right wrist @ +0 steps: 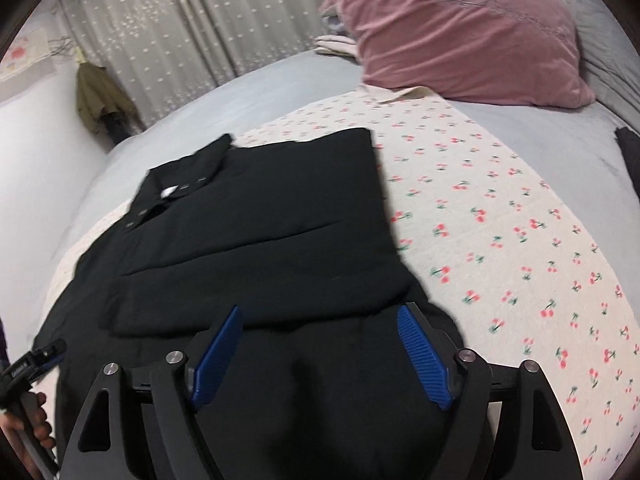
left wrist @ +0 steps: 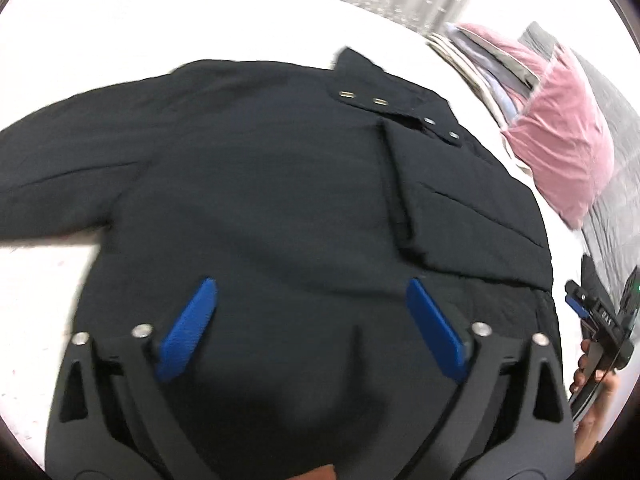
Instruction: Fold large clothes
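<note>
On a bed by a pink pillow, the black coat lay flat, one sleeve folded in; left gripper and right gripper hovered spread and empty, probably due the other sleeve next.

Black jacket on white bed, left tongs spread above hem.
</note>
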A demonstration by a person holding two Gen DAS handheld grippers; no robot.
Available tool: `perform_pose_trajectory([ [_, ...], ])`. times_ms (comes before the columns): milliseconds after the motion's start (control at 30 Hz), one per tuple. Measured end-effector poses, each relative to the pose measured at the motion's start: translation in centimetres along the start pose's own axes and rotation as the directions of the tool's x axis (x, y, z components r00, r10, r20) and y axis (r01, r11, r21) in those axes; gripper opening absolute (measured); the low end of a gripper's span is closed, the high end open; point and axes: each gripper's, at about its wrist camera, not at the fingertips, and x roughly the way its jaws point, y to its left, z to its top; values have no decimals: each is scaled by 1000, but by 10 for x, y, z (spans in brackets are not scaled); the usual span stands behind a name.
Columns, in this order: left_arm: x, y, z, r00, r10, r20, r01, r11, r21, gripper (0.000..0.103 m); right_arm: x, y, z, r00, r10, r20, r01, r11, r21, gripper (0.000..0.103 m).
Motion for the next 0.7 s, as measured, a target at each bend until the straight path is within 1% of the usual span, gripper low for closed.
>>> perform_pose_trajectory([
  [100,-22,47,-1,997,79,23,-78,996,-47,99,-9,11,-7,1000,25,-10,-25,999,-32,84],
  [200,-39,105,-2,988,154,33,-148,979,-138,99,-10,21,-10,999,44,-20,-46,997,-63,85],
  [267,-48,143,-4,979,200,39,-188,959,-210,99,-10,25,-13,998,52,-27,-54,996,-75,85],
  [333,-56,184,-6,968,247,46,-224,931,-288,99,-9,29,-14,999,44,-30,-47,995,-88,85],
  [367,-59,199,-7,965,259,47,-232,919,-318,99,-7,31,-15,999,39,-32,-42,995,-94,85],
  [467,-63,242,-11,960,275,59,-227,882,-414,99,-3,36,-18,999,27,-43,-31,994,-102,85],
  [533,-65,266,-16,961,263,86,-192,856,-481,99,2,39,-19,999,19,-50,-24,994,-107,85],
  [600,-63,288,-21,960,253,121,-147,822,-550,99,8,42,-20,998,4,-55,-11,992,-122,85],
  [667,-60,305,-25,957,249,148,-112,788,-606,99,12,45,-21,998,-14,-58,6,990,-141,85],
  [700,-60,310,-26,953,246,179,-84,778,-623,99,15,46,-22,998,-18,-61,8,989,-146,85],
])
